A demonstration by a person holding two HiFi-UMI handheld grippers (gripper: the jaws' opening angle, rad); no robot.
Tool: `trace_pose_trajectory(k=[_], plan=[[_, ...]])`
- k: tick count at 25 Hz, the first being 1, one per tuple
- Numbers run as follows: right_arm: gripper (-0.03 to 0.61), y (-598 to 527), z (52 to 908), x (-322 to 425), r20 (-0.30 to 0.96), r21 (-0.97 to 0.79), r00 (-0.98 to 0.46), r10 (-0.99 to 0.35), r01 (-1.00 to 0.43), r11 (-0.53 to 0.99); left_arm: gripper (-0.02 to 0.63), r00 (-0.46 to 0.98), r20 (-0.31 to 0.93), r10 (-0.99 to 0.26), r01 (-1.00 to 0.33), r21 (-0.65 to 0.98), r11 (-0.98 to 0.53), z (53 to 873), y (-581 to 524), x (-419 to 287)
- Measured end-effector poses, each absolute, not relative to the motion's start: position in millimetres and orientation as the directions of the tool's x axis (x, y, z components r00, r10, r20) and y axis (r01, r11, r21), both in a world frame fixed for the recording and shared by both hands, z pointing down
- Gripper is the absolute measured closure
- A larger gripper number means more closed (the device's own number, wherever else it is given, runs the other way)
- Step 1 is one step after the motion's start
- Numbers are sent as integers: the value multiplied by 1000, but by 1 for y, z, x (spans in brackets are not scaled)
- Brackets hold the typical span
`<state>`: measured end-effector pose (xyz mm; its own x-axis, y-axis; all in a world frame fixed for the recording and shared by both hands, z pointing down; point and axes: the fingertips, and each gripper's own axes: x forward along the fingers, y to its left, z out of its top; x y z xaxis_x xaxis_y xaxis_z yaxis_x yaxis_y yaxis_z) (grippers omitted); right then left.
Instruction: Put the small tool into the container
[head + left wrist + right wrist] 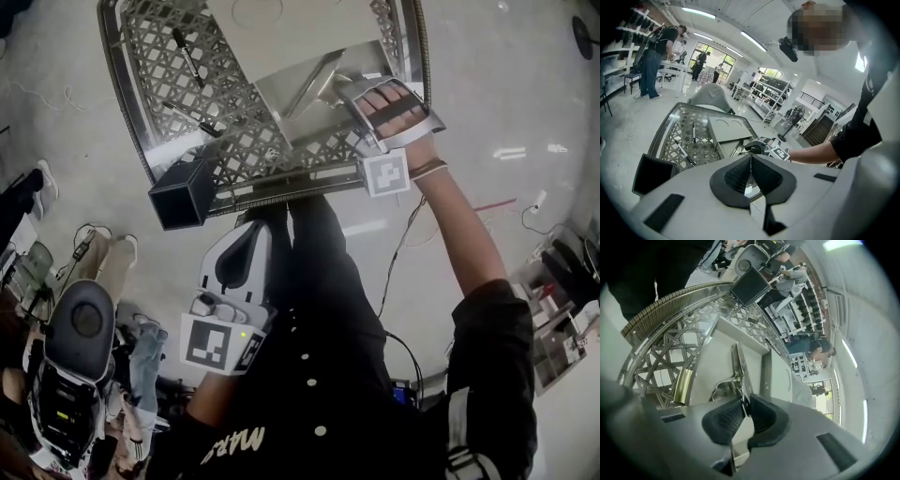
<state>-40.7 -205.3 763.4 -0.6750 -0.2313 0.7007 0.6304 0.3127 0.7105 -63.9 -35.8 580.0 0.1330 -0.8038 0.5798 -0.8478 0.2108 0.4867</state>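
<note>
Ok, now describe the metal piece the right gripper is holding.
The metal piece is thin, shiny and silver. The right gripper view shows it edge-on, with a curved bracket on its left side. The right gripper is shut on its near end. It juts forward over a flat grey tray on the lattice table. What kind of tool it is stays unclear.

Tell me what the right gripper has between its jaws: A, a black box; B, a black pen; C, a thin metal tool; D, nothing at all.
C: in the right gripper view, the right gripper is shut on the thin metal tool, whose blade sticks out ahead of it.
</note>
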Motion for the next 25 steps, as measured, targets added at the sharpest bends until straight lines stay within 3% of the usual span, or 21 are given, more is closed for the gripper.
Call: trace_pose_trajectory(k=[21,25], plan=[[516,-206,764,-40,710,682,-690,-139,626,378,586,125,594,-795,-857,468,215,587,-42,-68],[512,-206,765,-33,708,657,-695,-121,587,473,586,131,589,-797,-858,470,207,586,-44,-67]])
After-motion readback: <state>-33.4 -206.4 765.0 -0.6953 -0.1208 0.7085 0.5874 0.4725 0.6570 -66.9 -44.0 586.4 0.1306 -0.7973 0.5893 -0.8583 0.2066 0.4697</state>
